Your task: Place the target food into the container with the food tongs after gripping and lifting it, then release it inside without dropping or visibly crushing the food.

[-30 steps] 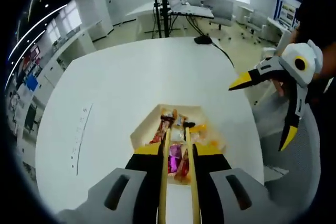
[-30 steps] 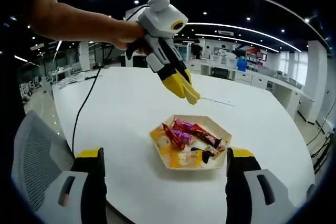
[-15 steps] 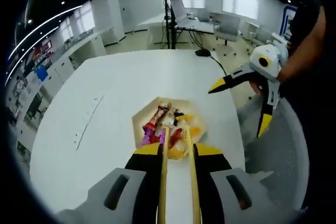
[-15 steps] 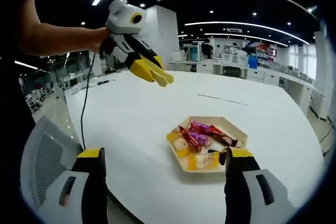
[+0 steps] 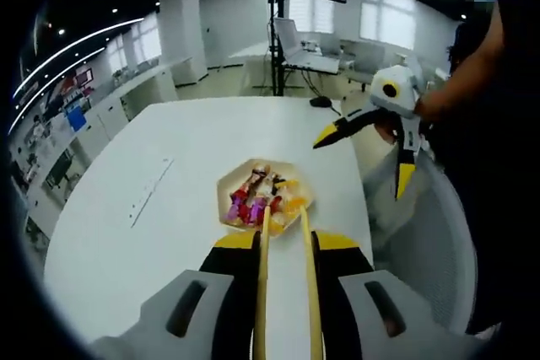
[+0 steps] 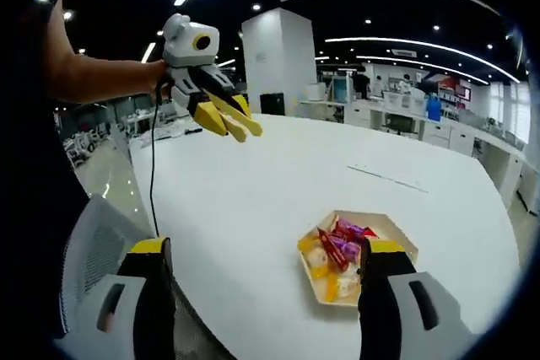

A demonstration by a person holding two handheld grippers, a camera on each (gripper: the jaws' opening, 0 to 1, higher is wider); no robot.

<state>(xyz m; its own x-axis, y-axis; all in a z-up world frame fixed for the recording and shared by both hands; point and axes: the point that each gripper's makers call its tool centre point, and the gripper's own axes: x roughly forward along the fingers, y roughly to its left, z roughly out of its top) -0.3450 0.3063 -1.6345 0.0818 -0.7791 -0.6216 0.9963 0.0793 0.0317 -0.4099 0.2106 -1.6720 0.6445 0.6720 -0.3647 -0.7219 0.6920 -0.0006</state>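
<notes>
Above the candy-filled tray point(image 5: 232, 185), my left gripper point(image 5: 285, 233) pinches the food tongs point(image 5: 263, 276), my right gripper point(image 6: 261, 267) spreads empty, and next I must descend for a gentle pick.

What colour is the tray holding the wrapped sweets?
Pale beige tray, hexagonal, on the white table; clearest in the right gripper view.

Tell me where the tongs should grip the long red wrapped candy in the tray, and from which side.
Grip the red wrapped candy across its narrow middle, coming down from above. It lies on top of the pile in the hexagonal tray, its long sides exposed; the tray walls block a low approach. The tongs are held well back.
</notes>
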